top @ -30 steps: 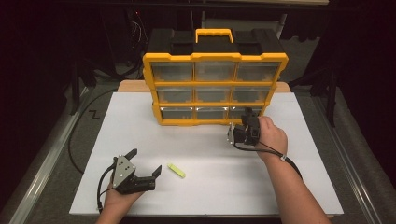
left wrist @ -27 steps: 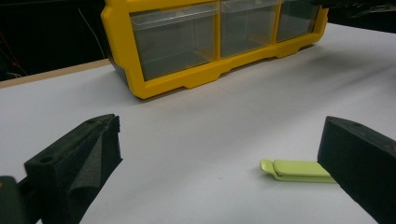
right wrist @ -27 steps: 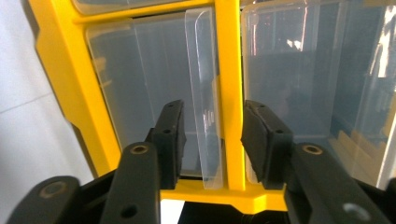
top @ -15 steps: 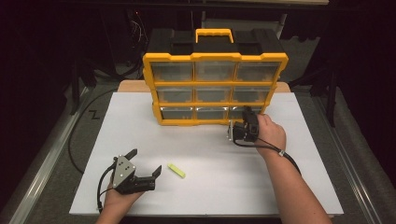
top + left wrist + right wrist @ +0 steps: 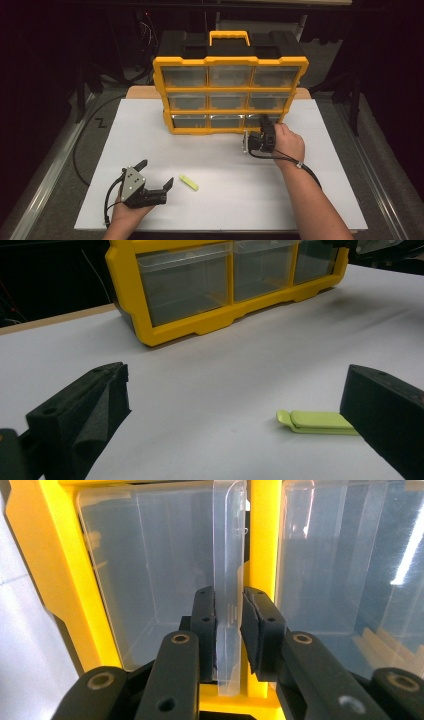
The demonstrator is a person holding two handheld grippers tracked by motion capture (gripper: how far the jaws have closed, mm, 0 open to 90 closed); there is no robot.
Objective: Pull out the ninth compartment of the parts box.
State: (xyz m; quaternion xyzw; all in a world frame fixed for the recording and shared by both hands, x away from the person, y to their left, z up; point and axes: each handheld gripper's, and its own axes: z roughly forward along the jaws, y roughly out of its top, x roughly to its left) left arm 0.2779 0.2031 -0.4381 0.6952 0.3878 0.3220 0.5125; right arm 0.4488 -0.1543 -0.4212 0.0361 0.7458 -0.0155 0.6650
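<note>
The yellow drawer organizer (image 5: 230, 95) is standing upright at the back of the white table (image 5: 320, 200). Its bottom-right clear drawer (image 5: 262, 120) is facing the right gripper (image 5: 265, 131), whose jaws have just been closing on the drawer's clear pull tab (image 5: 229, 580), which is running lengthwise between them, pads apparently touching it. The left gripper (image 5: 155, 176) is resting wide open and holding nothing, well apart from the organizer, beside a green clip (image 5: 188, 182).

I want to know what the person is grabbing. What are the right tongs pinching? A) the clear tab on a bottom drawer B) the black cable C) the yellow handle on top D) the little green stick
A: in the right gripper view the right tongs have just been closing around the clear tab of a bottom drawer of the yellow organizer, while the green stick lies on the table.
</note>
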